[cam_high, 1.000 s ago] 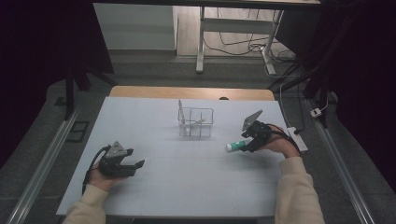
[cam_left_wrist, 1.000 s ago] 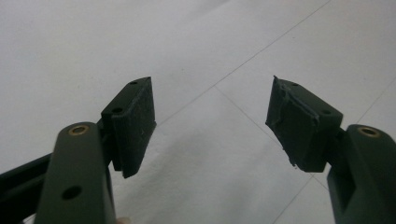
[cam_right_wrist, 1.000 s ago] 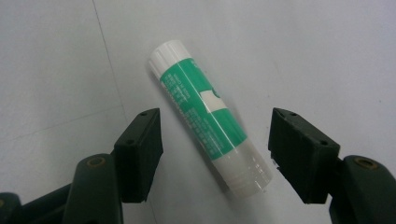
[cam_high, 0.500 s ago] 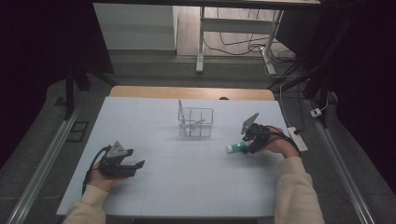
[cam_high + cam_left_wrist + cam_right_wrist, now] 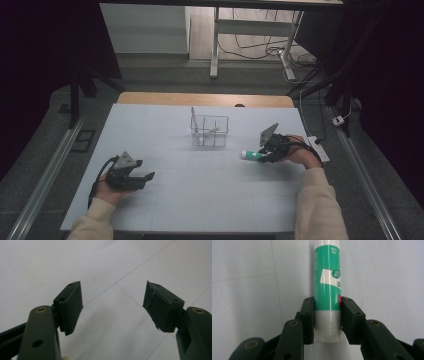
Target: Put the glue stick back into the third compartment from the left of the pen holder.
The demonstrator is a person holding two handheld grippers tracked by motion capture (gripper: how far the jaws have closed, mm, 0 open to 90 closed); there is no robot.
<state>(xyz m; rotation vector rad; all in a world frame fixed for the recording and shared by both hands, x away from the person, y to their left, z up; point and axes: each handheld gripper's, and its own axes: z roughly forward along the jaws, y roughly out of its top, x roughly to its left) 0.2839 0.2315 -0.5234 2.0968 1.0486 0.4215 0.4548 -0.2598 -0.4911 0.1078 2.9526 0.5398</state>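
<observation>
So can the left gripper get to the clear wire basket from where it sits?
Probably yes. The left gripper is open and holds nothing, and bare table lies between it and the clear wire basket. The right gripper, shut on the glue stick, sits off to the basket's other side.

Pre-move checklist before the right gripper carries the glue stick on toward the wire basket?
1. Right gripper shut on glue stick: ok, jaws clamp both sides.
2. Grip placement: not ok, the jaws hold it near one end, so it may pivot.
3. Stick lifted off the table: cannot tell.
4. Path to the basket: ok, bare table between.
5. Room in the basket: cannot tell, something pale lies inside.
6. Left gripper out of the way: ok, open, at the near left.
</observation>
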